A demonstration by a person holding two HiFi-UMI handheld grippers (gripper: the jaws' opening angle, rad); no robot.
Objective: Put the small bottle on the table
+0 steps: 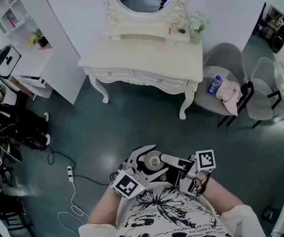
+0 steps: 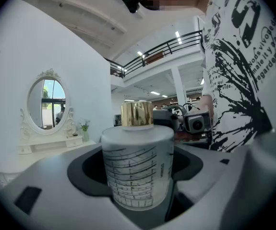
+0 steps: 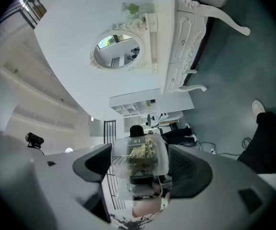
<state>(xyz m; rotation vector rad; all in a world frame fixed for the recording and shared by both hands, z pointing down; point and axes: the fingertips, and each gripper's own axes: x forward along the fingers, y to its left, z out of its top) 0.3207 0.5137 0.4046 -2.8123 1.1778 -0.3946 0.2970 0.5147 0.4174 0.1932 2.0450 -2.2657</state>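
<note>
A frosted small bottle [image 1: 155,160] with a gold cap is held upright at six o'clock, close to the person's chest. It is clamped between the wide-set jaws of the left gripper [image 1: 142,161] and likewise pinched by the right gripper [image 1: 170,162]. The white dressing table [image 1: 132,58] is seen at twelve o'clock, well apart.

A large "S" stands on the shirt [image 2: 243,47]; its smaller lines, and the tiny print on the small bottle [image 2: 137,166], are unreadable.
</note>
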